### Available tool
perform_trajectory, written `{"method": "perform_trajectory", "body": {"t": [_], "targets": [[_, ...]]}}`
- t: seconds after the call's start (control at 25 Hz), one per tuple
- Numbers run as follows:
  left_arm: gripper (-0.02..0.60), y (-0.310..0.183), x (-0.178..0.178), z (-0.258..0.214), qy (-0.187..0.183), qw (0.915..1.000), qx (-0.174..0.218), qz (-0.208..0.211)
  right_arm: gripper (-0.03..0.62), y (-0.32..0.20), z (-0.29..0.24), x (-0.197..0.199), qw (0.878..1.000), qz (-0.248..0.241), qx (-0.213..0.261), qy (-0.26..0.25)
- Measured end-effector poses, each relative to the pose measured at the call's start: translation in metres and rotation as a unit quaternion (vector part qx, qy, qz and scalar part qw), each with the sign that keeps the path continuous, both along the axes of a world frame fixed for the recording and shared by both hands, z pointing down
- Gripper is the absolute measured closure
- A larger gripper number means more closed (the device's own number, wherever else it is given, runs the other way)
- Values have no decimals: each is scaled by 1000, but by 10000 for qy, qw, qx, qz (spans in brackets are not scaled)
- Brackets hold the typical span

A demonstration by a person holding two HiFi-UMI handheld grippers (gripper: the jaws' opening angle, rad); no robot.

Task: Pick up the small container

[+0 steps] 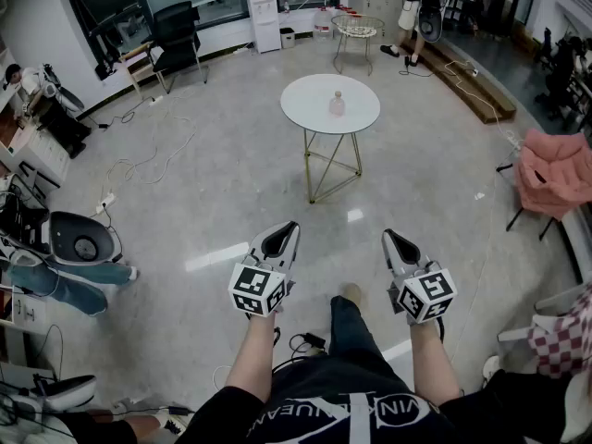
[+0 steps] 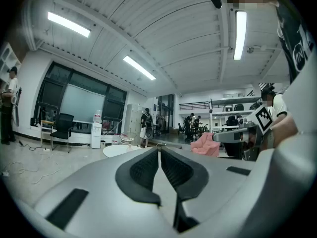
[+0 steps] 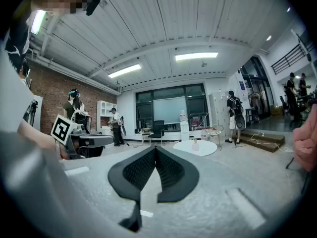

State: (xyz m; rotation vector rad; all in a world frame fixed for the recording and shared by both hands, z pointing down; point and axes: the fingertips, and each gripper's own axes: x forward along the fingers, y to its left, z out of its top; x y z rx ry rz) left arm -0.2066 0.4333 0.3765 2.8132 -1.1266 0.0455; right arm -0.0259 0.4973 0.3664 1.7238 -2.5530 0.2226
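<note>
The small container, a pale pinkish bottle, stands near the middle of a round white table a few steps ahead of me. It also shows in the right gripper view as a small container on the table, far beyond the jaws. My left gripper and right gripper are held side by side at waist height, pointing toward the table and well short of it. Both have their jaws together with nothing between them. In the left gripper view, the left gripper points level, with the table's edge just past it.
A wire-frame table and a water dispenser stand behind the round table. A black office chair is at the back left. A pink cloth on a stand is at the right. Cables trail over the glossy floor. People stand at the room's edges.
</note>
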Motion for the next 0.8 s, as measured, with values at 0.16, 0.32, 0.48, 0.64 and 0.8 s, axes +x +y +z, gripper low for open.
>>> {"method": "perform_trajectory", "body": {"t": [0.16,0.32,0.48,0.64,0.8], "targets": [[558,-15,5,0,-17,10000,-12,-23,588,-20,4,5,10000,-41,-27,18],[560,-32,1,3,73,9999,-118,-101,588,-43,5,2,9999,-145,-36,56],[560,-53,3,18,70,9992,-332,-234,588,-68,14,9,9996,-245,-101,48],[560,-83,16,29,31,9985,-438,-312,588,-99,26,27,9996,-230,-180,18],[560,-116,32,32,25,9980,-495,-391,588,-130,36,44,9992,-264,-305,-8]]}}
